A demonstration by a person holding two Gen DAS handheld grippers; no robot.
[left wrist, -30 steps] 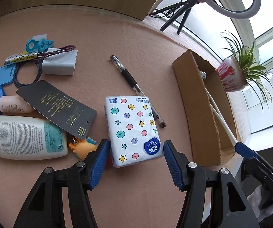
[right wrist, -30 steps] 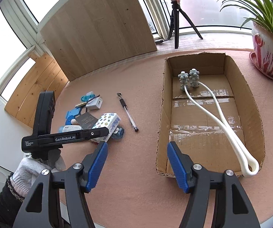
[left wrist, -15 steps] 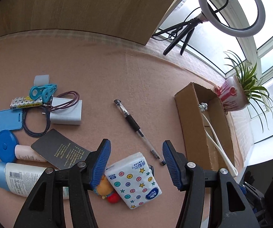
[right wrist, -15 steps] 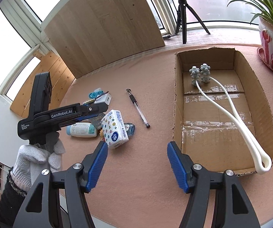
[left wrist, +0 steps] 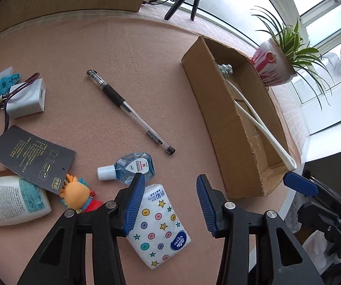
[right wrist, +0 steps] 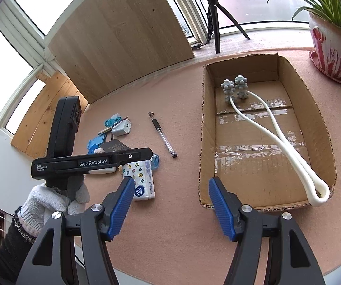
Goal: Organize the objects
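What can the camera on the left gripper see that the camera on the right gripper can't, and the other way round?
Only the left wrist view shows the orange toy figure and the label on the white lotion bottle.

Only the right wrist view shows the gloved hand holding the left gripper, and the whole floor of the cardboard box.

Both show the tissue pack, the pen, the white massager in the box and the potted plant.

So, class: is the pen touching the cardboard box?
Apart. In the right wrist view, bare tabletop shows plainly between the pen and the cardboard box; the left wrist view shows the same gap.
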